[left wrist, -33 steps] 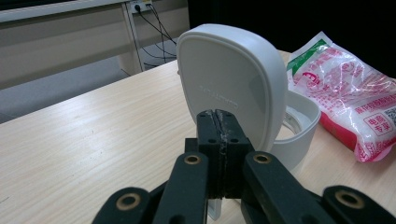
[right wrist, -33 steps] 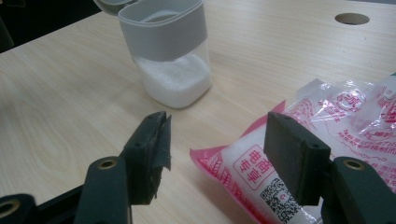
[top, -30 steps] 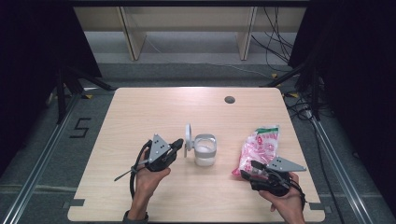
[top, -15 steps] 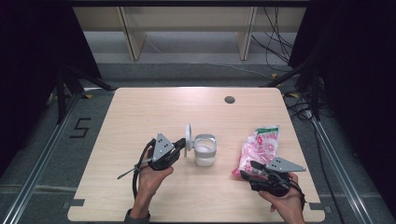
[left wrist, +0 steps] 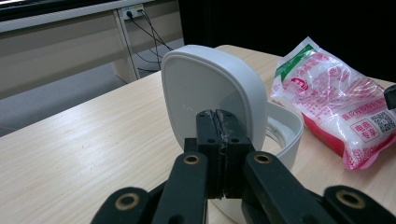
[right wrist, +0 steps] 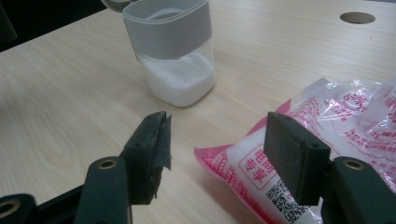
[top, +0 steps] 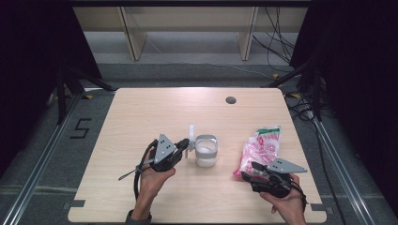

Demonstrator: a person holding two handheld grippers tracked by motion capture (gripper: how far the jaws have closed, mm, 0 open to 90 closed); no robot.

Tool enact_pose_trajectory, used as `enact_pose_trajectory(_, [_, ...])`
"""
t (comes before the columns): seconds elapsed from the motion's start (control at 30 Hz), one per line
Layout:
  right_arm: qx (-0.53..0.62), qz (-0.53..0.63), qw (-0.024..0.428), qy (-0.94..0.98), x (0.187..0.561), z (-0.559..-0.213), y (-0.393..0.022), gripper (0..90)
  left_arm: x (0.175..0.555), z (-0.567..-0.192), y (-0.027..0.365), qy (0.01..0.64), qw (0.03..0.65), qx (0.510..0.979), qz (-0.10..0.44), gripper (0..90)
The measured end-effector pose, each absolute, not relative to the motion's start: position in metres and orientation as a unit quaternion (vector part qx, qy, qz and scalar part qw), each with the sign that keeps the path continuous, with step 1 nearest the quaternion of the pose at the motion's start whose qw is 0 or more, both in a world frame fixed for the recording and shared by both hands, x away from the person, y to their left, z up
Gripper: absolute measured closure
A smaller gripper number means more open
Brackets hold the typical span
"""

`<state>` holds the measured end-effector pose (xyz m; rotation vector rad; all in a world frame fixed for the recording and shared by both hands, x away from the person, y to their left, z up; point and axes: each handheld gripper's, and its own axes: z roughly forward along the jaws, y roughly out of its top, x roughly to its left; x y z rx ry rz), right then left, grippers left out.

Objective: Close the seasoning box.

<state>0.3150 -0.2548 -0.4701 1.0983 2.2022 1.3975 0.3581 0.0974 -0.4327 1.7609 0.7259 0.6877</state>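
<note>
At the table's (top: 141, 117) middle stood a clear jar (top: 205, 151) part-filled with white granules, its hinged white lid (left wrist: 210, 93) held upright by the left gripper (top: 184, 144), clenched on the lid's edge, probably to keep the mouth clear for pouring. The right gripper (right wrist: 215, 154), jaws apart and grasping nothing, hovered over the near corner of the pink-printed refill bag (top: 261, 149).
</note>
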Motion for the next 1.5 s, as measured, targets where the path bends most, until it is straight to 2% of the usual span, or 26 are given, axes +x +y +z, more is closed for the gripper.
enact_pose_trajectory(0.07, [0.395,0.484,0.140,0.768,0.312,-0.468,-0.254,40.6,0.358,-0.432,0.096,0.303,0.530,0.738,0.288,88.3])
enact_pose_trajectory(0.43, [0.392,0.490,0.143,0.765,0.313,-0.470,-0.253,40.7,0.359,-0.430,0.081,0.298,0.529,0.743,0.282,87.8])
enact_pose_trajectory(0.73, [0.383,0.493,0.149,0.766,0.314,-0.470,-0.255,40.7,0.355,-0.429,0.078,0.285,0.534,0.750,0.268,82.6])
enact_pose_trajectory(0.8, [0.393,0.494,0.138,0.763,0.312,-0.470,-0.253,40.7,0.355,-0.428,0.080,0.285,0.534,0.751,0.264,79.5])
enact_pose_trajectory(0.83, [0.385,0.489,0.150,0.768,0.314,-0.470,-0.255,40.7,0.354,-0.428,0.080,0.289,0.536,0.749,0.261,77.5])
enact_pose_trajectory(1.17, [0.394,0.487,0.139,0.767,0.312,-0.470,-0.253,40.6,0.353,-0.431,0.086,0.288,0.555,0.746,0.229,56.6])
enact_pose_trajectory(1.23, [0.383,0.487,0.152,0.770,0.314,-0.471,-0.255,40.6,0.352,-0.432,0.085,0.287,0.553,0.747,0.230,53.8])
enact_pose_trajectory(1.5, [0.384,0.488,0.151,0.769,0.313,-0.471,-0.255,40.0,0.348,-0.437,0.086,0.296,0.556,0.743,0.225,40.6])
